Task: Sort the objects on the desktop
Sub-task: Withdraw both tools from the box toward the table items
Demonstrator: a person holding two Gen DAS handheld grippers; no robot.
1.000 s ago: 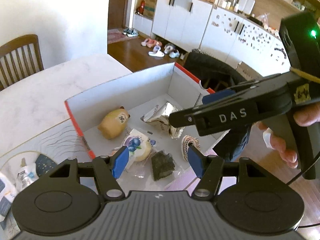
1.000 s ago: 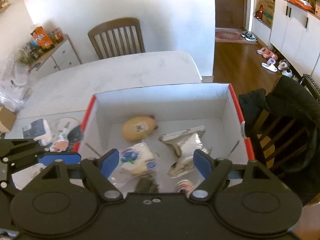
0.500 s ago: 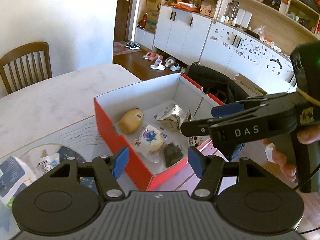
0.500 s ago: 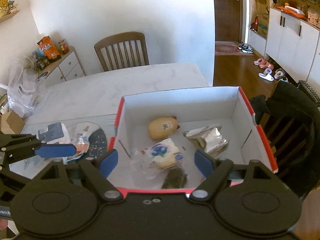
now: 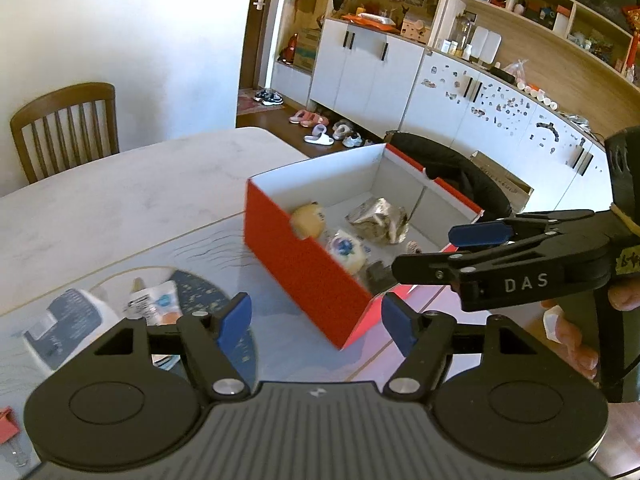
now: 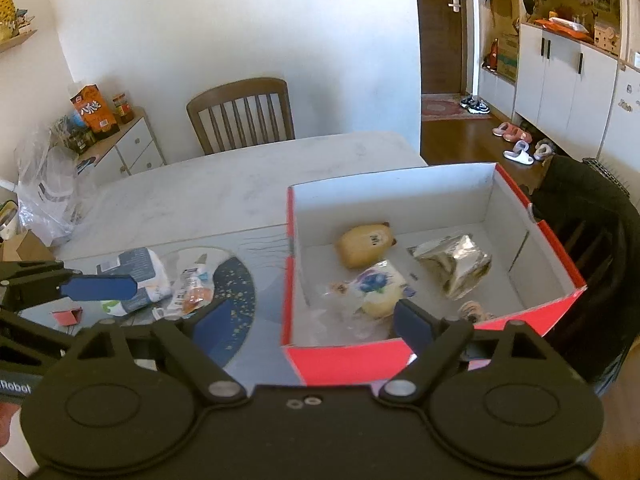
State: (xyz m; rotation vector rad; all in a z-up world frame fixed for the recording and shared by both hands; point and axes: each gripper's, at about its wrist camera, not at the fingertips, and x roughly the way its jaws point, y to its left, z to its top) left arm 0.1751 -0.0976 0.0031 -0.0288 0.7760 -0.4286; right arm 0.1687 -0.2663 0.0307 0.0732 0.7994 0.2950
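Observation:
A red box with white inside (image 5: pixel 308 268) (image 6: pixel 532 220) sits on the table's right part. It holds a tan plush toy (image 6: pixel 366 244), a foil packet (image 6: pixel 454 264), a wrapped bun with a blue label (image 6: pixel 378 290), a dark packet (image 5: pixel 376 274) and a small patterned item (image 6: pixel 474 310). My left gripper (image 5: pixel 316 324) is open and empty, in front of the box's near corner. My right gripper (image 6: pixel 308 328) is open and empty, over the box's near wall; it also shows in the left wrist view (image 5: pixel 460 256). Left of the box lie a tissue pack (image 6: pixel 136 276) and a small glue bottle packet (image 6: pixel 192 284).
A round dark blue mat (image 6: pixel 232 304) lies under the loose items. A red binder clip (image 6: pixel 66 316) lies at the near left. A wooden chair (image 6: pixel 242 114) stands behind the marble table (image 6: pixel 224 192). A chair with a black coat (image 6: pixel 588 232) stands right of the box.
Both grippers have drawn back and up from over the box toward the near side. The box now shows whole with its red outer walls, and the items on the mat have come into view.

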